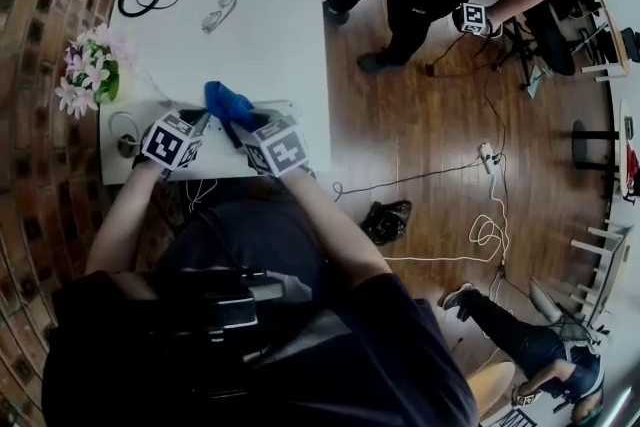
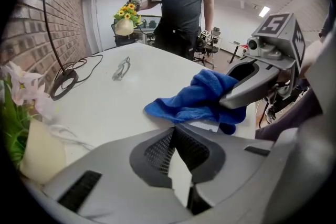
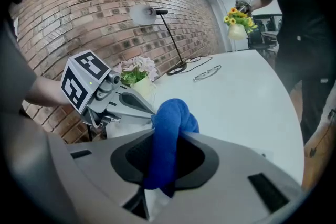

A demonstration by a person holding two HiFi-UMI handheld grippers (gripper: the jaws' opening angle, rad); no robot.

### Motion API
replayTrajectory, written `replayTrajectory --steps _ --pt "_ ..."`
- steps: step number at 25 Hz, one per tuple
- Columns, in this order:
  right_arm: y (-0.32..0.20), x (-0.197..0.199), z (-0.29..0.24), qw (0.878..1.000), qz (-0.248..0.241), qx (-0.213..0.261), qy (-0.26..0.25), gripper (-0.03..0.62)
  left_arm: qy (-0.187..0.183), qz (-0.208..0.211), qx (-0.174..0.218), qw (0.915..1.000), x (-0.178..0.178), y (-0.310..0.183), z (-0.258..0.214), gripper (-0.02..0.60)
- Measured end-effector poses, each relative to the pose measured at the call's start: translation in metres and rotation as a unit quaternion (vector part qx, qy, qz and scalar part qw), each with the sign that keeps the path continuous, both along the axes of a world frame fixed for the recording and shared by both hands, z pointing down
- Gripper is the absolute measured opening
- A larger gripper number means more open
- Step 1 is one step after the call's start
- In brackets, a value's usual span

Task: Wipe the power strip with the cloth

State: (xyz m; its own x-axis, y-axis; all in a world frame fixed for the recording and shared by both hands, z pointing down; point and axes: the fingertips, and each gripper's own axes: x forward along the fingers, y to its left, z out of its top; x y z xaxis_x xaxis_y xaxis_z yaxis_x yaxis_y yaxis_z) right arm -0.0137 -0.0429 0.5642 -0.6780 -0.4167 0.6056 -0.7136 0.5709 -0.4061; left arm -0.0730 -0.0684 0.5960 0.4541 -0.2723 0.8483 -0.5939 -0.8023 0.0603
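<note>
Right gripper [image 3: 169, 136]: jaws clamped on the blue cloth [image 1: 228, 102], with the wad bulging past the tips toward 12 o'clock.
Left gripper [image 2: 177, 134]: jaws closed to a sliver, nothing clearly pinched.
Power strip [image 2: 208, 126]: white on the white tabletop [image 1: 260, 5], hard to separate. Only a pale flat patch shows under the cloth's near edge, close to the tabletop's 6 o'clock side.
Head view: the strip lies just ahead of both grippers, between them. Its long axis seems to run 9-to-3, uncertain.
Judgement: the right gripper is nearer and carries the cloth, so strokes should follow that axis.
</note>
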Motion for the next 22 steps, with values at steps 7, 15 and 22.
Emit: replayTrajectory --steps 7,15,22 --pt "-0.002 0.024 0.001 1.0 0.0 0.006 0.009 0.087 -0.007 -0.029 0.013 0.9995 0.001 0.001 -0.005 0.009" --pt "-0.005 0.044 0.002 1.0 -0.005 0.008 0.027 0.087 -0.004 -0.05 0.014 0.9986 0.003 0.003 -0.012 0.009" --pt "-0.01 0.068 0.0 0.999 0.02 0.023 0.04 0.089 0.001 -0.046 0.014 0.9988 0.001 0.003 -0.011 0.009"
